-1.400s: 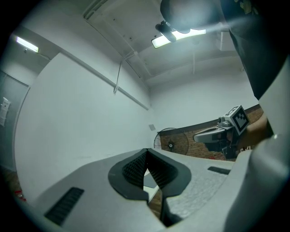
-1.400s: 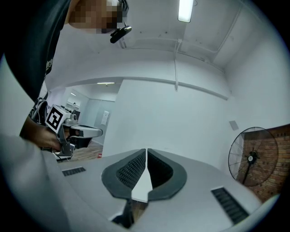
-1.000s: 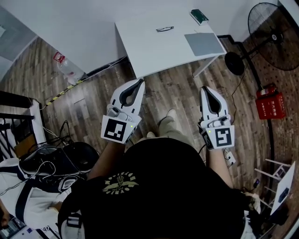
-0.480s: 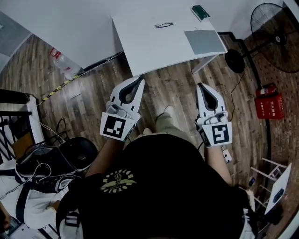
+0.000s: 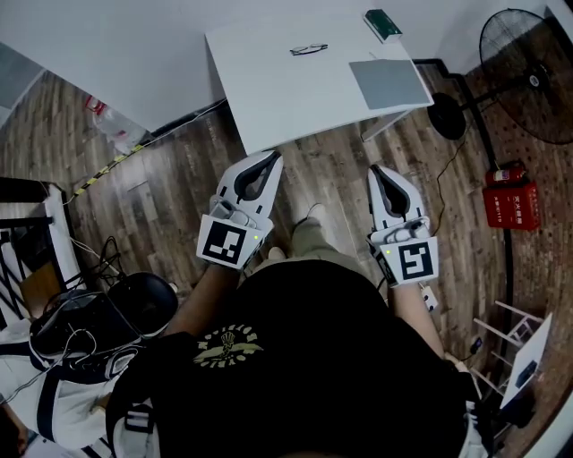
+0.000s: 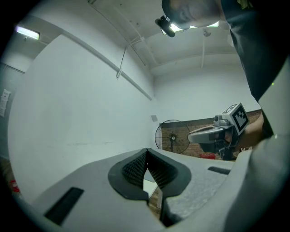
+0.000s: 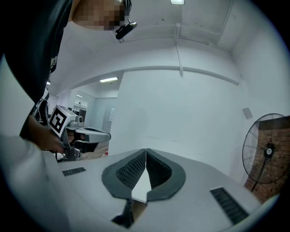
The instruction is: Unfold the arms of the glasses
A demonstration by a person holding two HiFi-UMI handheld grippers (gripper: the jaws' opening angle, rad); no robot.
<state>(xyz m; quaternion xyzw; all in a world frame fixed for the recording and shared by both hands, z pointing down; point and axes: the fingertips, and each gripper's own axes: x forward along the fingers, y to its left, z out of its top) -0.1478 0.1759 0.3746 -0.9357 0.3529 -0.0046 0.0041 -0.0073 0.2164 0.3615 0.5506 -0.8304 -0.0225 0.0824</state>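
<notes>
A pair of dark-framed glasses (image 5: 309, 50) lies folded on the white table (image 5: 286, 89) toward its far side, seen in the head view. My left gripper (image 5: 273, 158) and right gripper (image 5: 376, 170) are held level over the wooden floor, short of the table's near edge and well away from the glasses. Both have their jaws shut with the tips touching and nothing between them. In the left gripper view my left gripper (image 6: 147, 151) points at the white wall; the right gripper view shows my right gripper (image 7: 145, 150) the same way.
On the table's right part lie a grey pad (image 5: 389, 83) and a green box (image 5: 382, 24). A standing fan (image 5: 528, 72) and a red box (image 5: 512, 206) are at the right. A plastic bottle (image 5: 107, 123) lies on the floor at left, cables and bags lower left.
Both grippers have moved forward toward the table and a little lower; the table and glasses now sit closer to them. Jaws stay shut.
</notes>
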